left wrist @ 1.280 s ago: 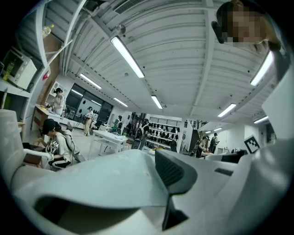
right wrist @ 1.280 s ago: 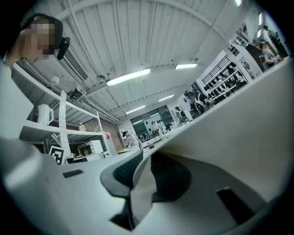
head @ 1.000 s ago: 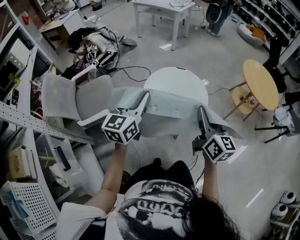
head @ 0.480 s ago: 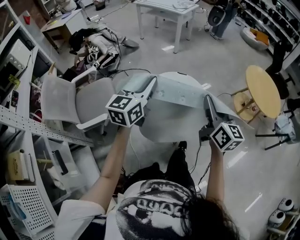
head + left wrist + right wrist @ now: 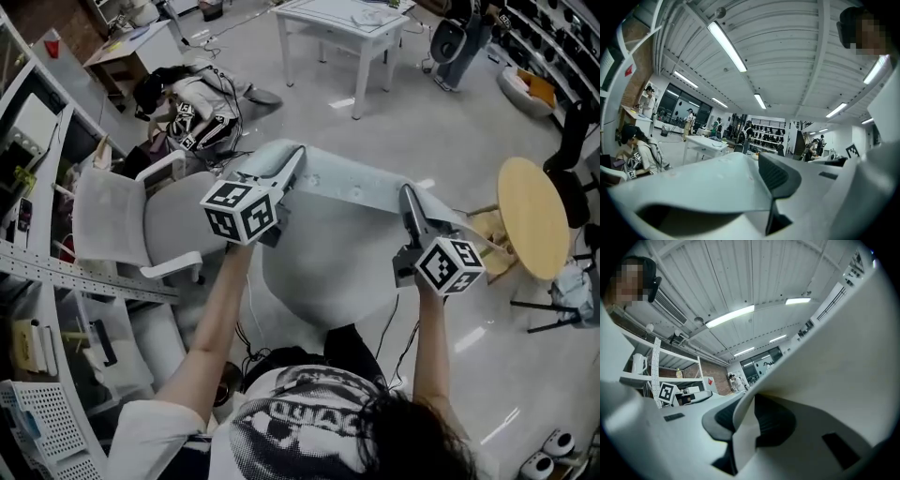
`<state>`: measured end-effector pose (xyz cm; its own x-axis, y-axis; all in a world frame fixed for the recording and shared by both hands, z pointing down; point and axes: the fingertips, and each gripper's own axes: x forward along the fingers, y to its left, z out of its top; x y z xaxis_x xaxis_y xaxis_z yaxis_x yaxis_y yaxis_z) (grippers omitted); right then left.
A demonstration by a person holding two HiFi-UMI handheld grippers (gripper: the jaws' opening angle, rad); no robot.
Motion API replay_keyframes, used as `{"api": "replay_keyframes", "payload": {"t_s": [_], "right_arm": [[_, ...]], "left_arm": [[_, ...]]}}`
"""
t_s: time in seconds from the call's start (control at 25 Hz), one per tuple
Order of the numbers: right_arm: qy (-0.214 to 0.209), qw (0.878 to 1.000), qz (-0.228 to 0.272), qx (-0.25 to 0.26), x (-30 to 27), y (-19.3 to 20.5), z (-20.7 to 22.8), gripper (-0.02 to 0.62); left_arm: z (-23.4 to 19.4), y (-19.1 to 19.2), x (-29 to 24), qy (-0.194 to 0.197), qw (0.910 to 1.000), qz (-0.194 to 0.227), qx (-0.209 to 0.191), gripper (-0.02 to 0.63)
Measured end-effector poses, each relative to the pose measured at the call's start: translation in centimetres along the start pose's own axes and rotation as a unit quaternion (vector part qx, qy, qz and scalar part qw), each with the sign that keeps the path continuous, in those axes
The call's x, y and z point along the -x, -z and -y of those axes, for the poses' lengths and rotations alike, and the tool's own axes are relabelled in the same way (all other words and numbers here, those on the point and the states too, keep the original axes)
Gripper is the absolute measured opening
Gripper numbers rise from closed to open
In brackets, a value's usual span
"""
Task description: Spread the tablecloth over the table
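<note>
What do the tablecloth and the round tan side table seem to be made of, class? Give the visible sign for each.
Tablecloth: probably a thin coated fabric or soft plastic sheet, pale grey and smooth. It bends, folds and drapes without holding a stiff shape.
Round side table: likely wood or wood veneer with a matte finish. The top and legs are an even tan; the grain is too small to see.

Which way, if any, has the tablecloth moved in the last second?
Yes. The tablecloth has gone forward, away from the person: the round white table that showed beyond it earlier is now hidden under it.
</note>
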<state>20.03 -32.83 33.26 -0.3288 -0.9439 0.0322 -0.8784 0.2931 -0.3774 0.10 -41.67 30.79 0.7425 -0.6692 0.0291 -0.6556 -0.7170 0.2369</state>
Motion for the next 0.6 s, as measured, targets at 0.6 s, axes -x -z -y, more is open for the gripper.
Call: {"api": "replay_keyframes", "payload": {"t_s": [0.6], "right_arm": [[-0.095, 0.995, -0.017, -0.01, -13.0, -7.4, 10.7, 0.067]], "left_arm": [[-4.9, -5.6, -15.1, -0.041, 0.9991, -0.001, -0.015, 0.106]]}}
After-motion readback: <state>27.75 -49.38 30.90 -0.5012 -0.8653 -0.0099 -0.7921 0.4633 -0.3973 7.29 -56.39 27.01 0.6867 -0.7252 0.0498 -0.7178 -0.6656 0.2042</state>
